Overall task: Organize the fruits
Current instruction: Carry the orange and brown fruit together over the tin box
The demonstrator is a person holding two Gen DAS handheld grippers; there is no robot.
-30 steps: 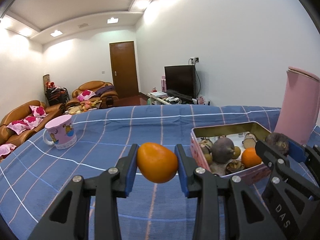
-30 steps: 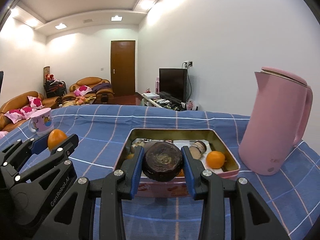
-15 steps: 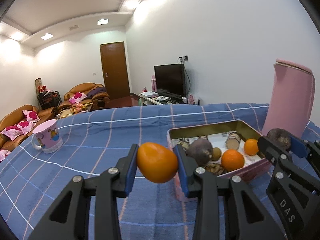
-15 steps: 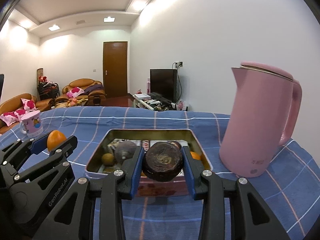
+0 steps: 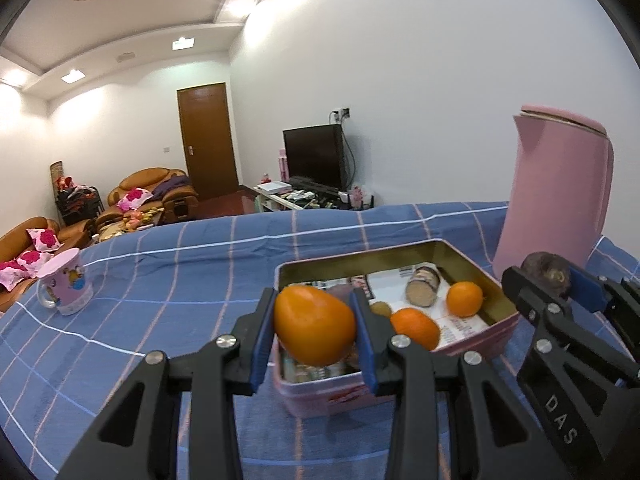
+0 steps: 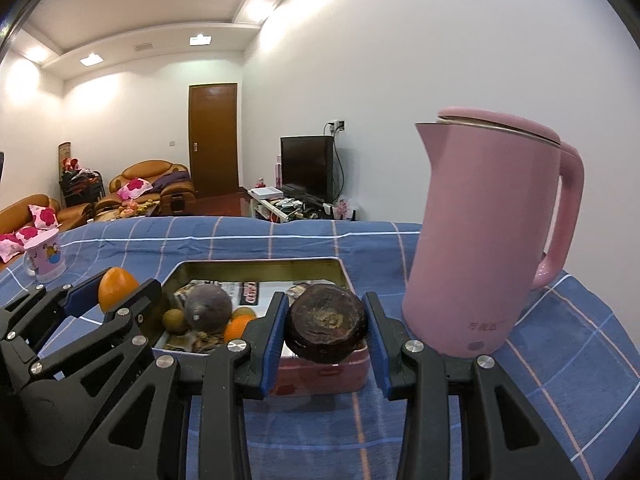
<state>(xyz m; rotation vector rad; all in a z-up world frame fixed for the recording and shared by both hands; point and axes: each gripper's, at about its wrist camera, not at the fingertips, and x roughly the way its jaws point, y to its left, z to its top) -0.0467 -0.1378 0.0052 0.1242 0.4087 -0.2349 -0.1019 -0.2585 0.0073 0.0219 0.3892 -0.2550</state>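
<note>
My left gripper [image 5: 314, 326] is shut on an orange egg-shaped fruit [image 5: 315, 325], held over the near left corner of a pink tin [image 5: 502, 322]. Inside the tin lie two oranges [image 5: 464, 299], a dark purple fruit [image 6: 208, 308], small brown fruits and a tan round piece. Beside it on the right, my right gripper [image 6: 326, 330] is shut on a dark brown round fruit [image 6: 326, 328], which hangs at the tin's near right edge [image 6: 320, 372]. Each gripper shows at the edge of the other's view: the right one [image 5: 548, 276] and the left one [image 6: 116, 288].
A tall pink kettle [image 6: 488, 232] stands just right of the tin on the blue checked cloth [image 5: 160, 280]. A pink mug [image 5: 66, 282] sits at the far left of the table. Sofas, a door and a television are behind.
Both grippers moved toward the tin, carrying their fruits. The tin and kettle now look nearer, and the view has swung so that the mug sits further left.
</note>
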